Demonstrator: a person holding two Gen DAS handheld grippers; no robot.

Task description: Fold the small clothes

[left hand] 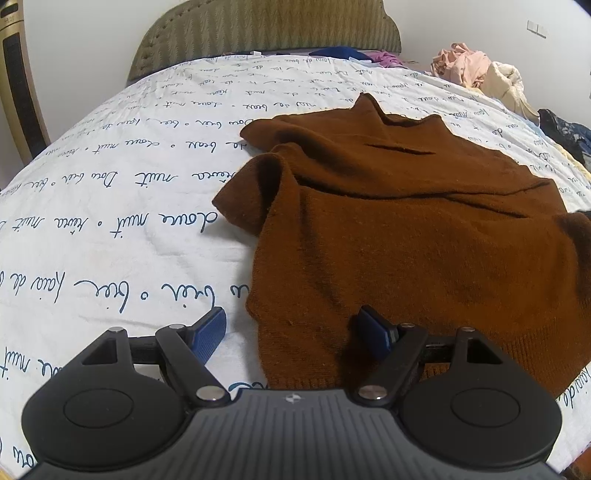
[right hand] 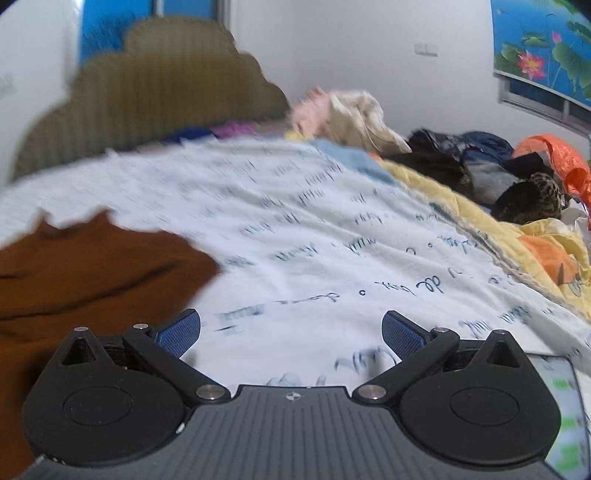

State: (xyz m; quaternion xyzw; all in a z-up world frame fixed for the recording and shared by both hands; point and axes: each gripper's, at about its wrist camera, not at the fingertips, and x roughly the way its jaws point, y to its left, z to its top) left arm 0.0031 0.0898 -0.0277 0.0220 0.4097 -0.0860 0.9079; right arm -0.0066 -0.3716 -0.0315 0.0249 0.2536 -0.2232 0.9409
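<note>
A brown knit sweater (left hand: 406, 229) lies on the white bedsheet with blue script (left hand: 110, 192), its left sleeve folded in over the body. My left gripper (left hand: 293, 334) is open and empty, over the sweater's near left hem edge. In the right wrist view the sweater (right hand: 81, 273) shows at the left. My right gripper (right hand: 291, 334) is open and empty above bare sheet (right hand: 314, 229), to the right of the sweater. That view is motion-blurred.
A green padded headboard (left hand: 258, 33) stands at the far end. Piles of other clothes (right hand: 480, 166) and a pink and cream heap (left hand: 476, 74) lie along the right side, with a yellow blanket (right hand: 498, 236). A phone screen (right hand: 565, 413) shows at the lower right.
</note>
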